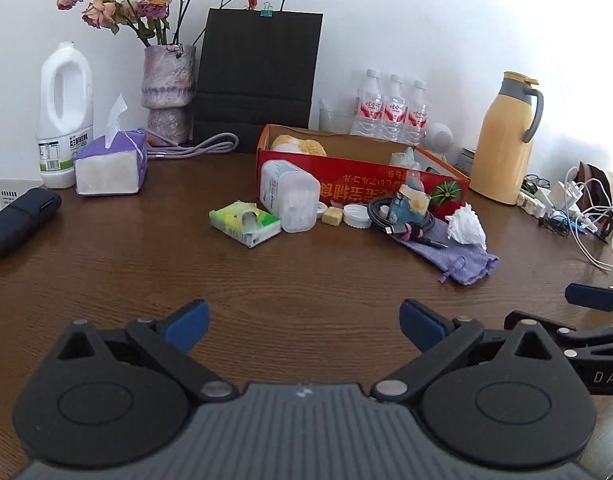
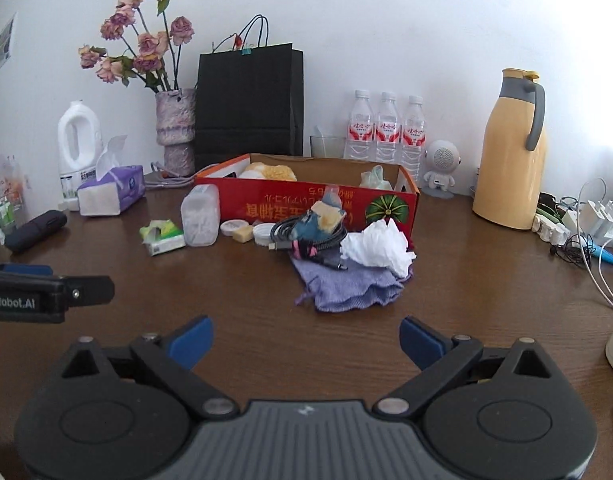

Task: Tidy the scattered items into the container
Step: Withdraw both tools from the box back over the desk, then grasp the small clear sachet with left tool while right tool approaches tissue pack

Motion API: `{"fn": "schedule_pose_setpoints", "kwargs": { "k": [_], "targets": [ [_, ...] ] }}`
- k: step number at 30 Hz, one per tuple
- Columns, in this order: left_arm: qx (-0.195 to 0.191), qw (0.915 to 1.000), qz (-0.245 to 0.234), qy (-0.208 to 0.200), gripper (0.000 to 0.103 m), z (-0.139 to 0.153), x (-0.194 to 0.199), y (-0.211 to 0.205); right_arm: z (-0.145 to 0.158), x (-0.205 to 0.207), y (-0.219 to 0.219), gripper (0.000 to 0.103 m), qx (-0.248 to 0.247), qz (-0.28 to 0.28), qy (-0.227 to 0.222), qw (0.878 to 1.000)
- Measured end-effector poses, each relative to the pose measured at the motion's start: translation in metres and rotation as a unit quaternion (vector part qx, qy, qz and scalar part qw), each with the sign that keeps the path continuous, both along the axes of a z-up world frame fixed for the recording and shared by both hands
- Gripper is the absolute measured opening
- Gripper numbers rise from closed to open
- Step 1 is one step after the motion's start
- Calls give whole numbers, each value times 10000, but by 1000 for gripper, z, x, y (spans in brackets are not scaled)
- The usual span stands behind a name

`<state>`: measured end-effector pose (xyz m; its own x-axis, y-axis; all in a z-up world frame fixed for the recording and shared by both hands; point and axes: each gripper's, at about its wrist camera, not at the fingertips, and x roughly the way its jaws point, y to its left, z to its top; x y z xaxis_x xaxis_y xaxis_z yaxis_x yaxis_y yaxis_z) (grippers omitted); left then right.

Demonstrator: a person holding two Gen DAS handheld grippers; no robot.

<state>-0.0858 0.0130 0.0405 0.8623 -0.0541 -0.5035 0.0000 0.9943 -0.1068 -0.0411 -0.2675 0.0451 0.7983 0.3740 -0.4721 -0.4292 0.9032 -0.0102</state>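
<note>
Both the left gripper point(image 1: 304, 326) and right gripper point(image 2: 306, 338) hover with jaws wide, empty. Clutter sits against the red box point(image 2: 306, 204) on the tabletop point(image 2: 226, 300): cloth point(image 2: 346, 286), tissue point(image 2: 376, 250), cable point(image 2: 306, 236). Risk: tangled cable drags neighbours, tissue slips.

We see two alike tools: the left gripper point(image 1: 304, 322) and right gripper point(image 2: 306, 338) each have black linkage arms, silver pivot screws, blue fingertip pads point(image 2: 192, 338), a ribbed grey body (white lettering on one side).
</note>
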Motion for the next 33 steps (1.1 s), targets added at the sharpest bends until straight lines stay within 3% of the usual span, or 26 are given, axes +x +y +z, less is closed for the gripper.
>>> {"fn": "schedule_pose_setpoints", "kwargs": {
  "k": [10,11,15,18,22,24,25,26,33],
  "targets": [
    [321,9993,177,-99,103,-1,31,-2,8,37,12,92,278,131,68,9995],
    [406,9989,239,-69,99,0,37,2,10,42,16,88,278,214,65,9994],
    [581,9967,509,256,62,5,89,27,18,68,35,85,303,491,21,9983],
    [428,9971,563,292,54,2,124,43,23,91,55,84,322,715,77,9969],
    [261,9976,414,495,52,-8,156,52,29,106,77,82,355,889,-8,9954],
    [198,9965,404,710,32,-16,166,54,27,111,88,82,314,972,27,9948],
    [125,9968,387,683,29,-17,166,56,26,114,93,82,266,1015,57,9945],
    [38,9972,419,611,19,-16,164,58,23,117,99,82,222,1065,76,9940],
    [-452,9947,900,206,17,3,125,95,18,135,160,77,178,2044,194,9785]
  ]
}}
